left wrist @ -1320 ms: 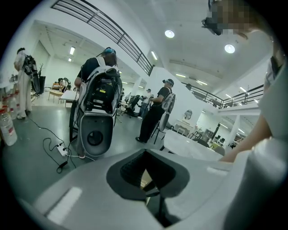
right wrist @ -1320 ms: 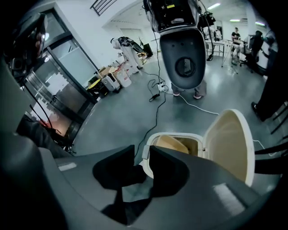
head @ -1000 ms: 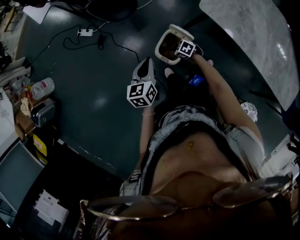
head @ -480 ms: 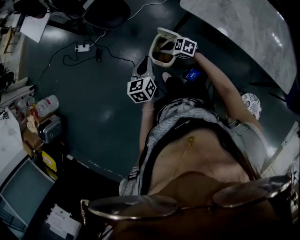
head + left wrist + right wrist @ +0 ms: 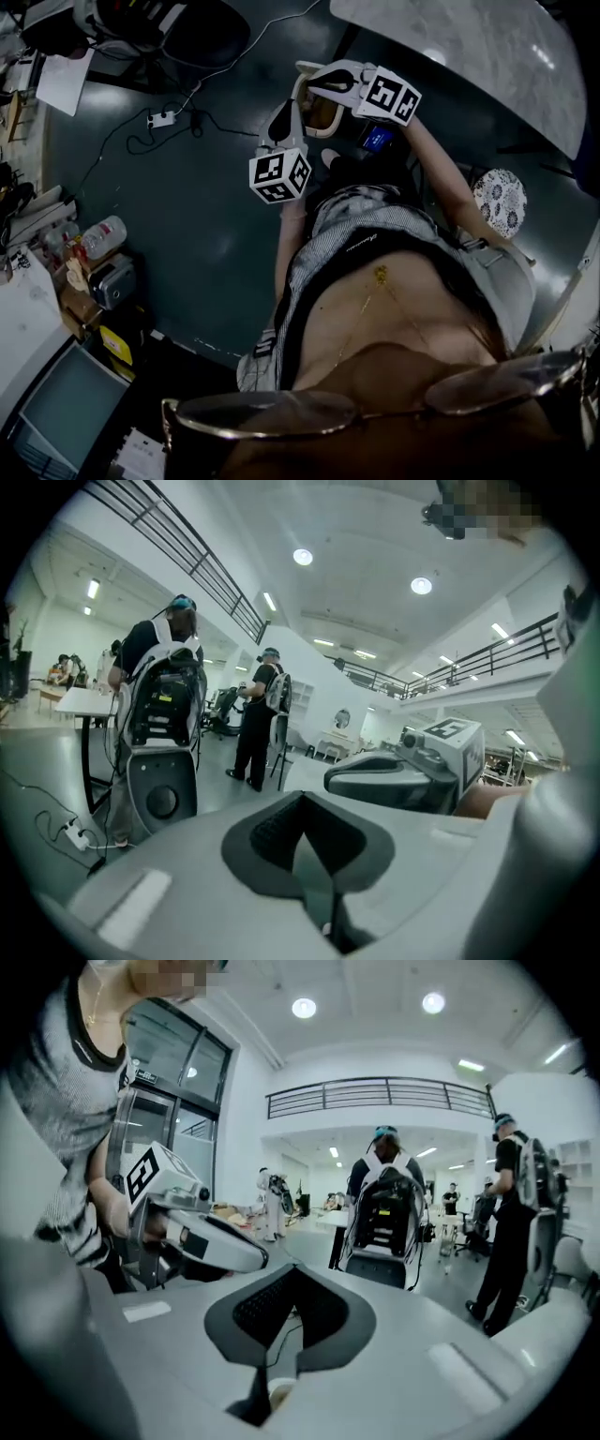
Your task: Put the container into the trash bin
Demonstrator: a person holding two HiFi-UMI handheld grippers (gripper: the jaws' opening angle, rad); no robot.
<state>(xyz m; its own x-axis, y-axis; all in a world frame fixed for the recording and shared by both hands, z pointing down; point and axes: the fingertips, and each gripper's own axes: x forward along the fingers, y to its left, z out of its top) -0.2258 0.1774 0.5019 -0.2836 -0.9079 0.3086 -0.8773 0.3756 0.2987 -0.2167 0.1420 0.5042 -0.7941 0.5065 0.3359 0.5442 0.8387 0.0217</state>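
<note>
Above the cream-rimmed trash bin [image 5: 323, 114] on the far floor, left tongs [image 5: 289, 120] and right tongs [image 5: 323, 80] hung clenched on nothing, held clear, job seemingly done; no container showed, presumably inside the bin.

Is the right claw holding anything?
No, the grey right claw is shut, with nothing between its two jaws.

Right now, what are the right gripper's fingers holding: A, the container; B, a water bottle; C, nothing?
C: in the right gripper view, the right gripper has its fingers closed together with nothing between them.
</note>
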